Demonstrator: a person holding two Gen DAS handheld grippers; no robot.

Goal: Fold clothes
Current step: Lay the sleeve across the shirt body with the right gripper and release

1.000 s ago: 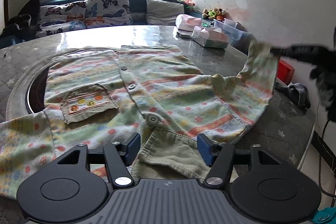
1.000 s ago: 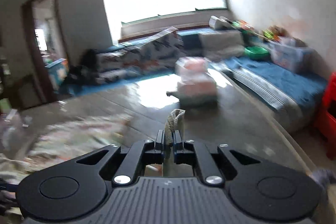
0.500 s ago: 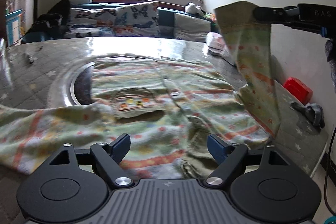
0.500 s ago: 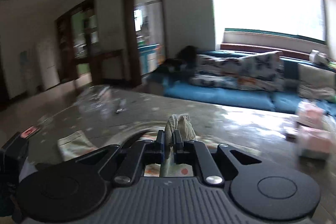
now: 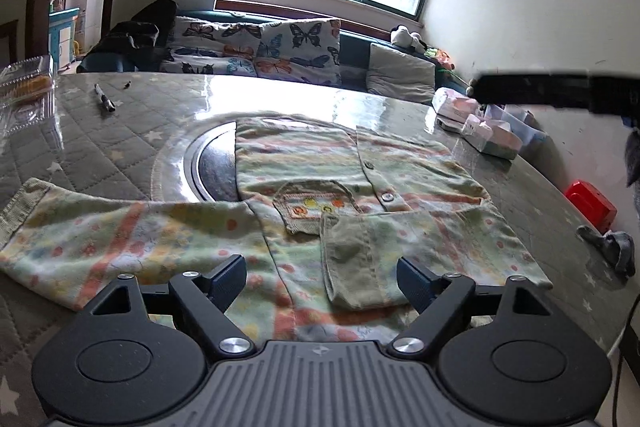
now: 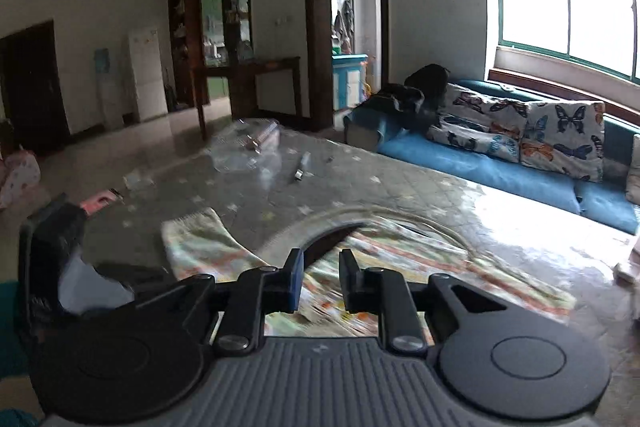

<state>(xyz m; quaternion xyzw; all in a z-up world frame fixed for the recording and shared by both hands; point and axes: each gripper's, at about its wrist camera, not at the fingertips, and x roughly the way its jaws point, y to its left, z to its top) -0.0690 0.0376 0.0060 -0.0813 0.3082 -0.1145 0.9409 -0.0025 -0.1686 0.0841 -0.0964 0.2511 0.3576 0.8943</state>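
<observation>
Left gripper [image 5: 321,277]: we see its fingers [image 5: 228,277] spread wide w/ nothing pinched; they hover just above the near hem of the shirt [image 5: 328,187], and no contact is visible. Right gripper [image 6: 320,281]: its jaws are opening, a narrow gap btw the fingers [image 6: 295,281], no cloth in that gap, only blurred fabric lying below. In the left wrist view the right gripper also shows as a dark blurred bar at upper right.

The shirt, a pale striped, dotted button-up w/ a chest pocket [image 5: 314,203], lies flat on the tabletop [image 5: 100,147], partly over a round metal inset [image 5: 212,167]. One sleeve [image 5: 120,243] stretches out toward the left of that view. The other sleeve is folded across the front, its corduroy cuff [image 5: 356,263] lying just below the pocket.

Hard to make out: the shirt's near edge is cut off behind the left gripper body. In the right wrist view the cloth is motion-blurred and its pattern is smeared. A pen [image 5: 105,99] lies well apart from the shirt. Small boxes [image 5: 492,135] sit at the far right edge of the tabletop, their labels unreadable.
</observation>
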